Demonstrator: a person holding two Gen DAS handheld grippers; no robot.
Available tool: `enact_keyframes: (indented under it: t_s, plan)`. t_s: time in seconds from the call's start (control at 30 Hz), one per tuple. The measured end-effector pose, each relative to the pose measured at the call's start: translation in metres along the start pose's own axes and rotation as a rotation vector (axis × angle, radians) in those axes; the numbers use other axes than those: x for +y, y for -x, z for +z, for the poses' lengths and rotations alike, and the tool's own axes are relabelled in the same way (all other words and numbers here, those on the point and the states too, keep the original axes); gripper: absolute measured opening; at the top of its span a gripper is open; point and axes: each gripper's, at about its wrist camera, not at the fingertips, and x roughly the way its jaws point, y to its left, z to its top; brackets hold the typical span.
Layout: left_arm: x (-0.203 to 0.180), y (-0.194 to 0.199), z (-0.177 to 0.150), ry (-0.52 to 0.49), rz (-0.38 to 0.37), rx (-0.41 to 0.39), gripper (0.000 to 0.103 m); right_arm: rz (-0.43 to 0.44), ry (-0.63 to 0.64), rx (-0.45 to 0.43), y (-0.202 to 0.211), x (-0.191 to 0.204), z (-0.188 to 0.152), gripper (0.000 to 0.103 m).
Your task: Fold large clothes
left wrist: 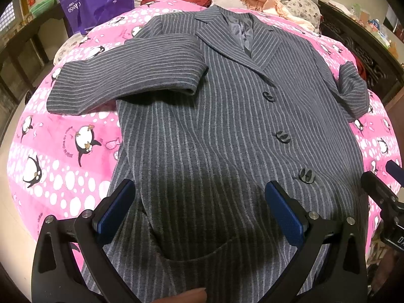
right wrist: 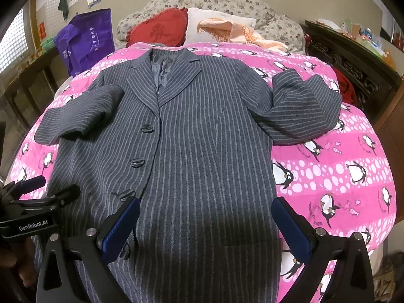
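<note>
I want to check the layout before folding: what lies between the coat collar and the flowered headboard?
In the right wrist view, a red cushion, a white pillow and a peach scarf lie between the coat collar and the headboard.

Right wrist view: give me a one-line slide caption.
Open right gripper above a buttoned grey pinstriped coat laid flat on a pink penguin blanket, sleeves out.

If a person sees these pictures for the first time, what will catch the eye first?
First comes the grey striped coat, spread flat and buttoned in the middle of the bed. Under it glows the pink penguin blanket. At the head of the bed lies a red heart-shaped cushion, with a purple bag to its left.
</note>
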Motion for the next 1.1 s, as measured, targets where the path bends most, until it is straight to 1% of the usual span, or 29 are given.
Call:
enact_keyframes:
  t_s: [0.3, 1.1]
  plan:
    - [0.001, -0.001, 0.002, -0.001, 0.002, 0.007, 0.103, 0.0, -0.004, 0.004, 0.003, 0.002, -0.002, 0.103]
    - [-0.003, -0.012, 0.003, -0.01, 0.033, 0.026, 0.103, 0.025, -0.031, 0.018, -0.012, -0.006, 0.0, 0.103]
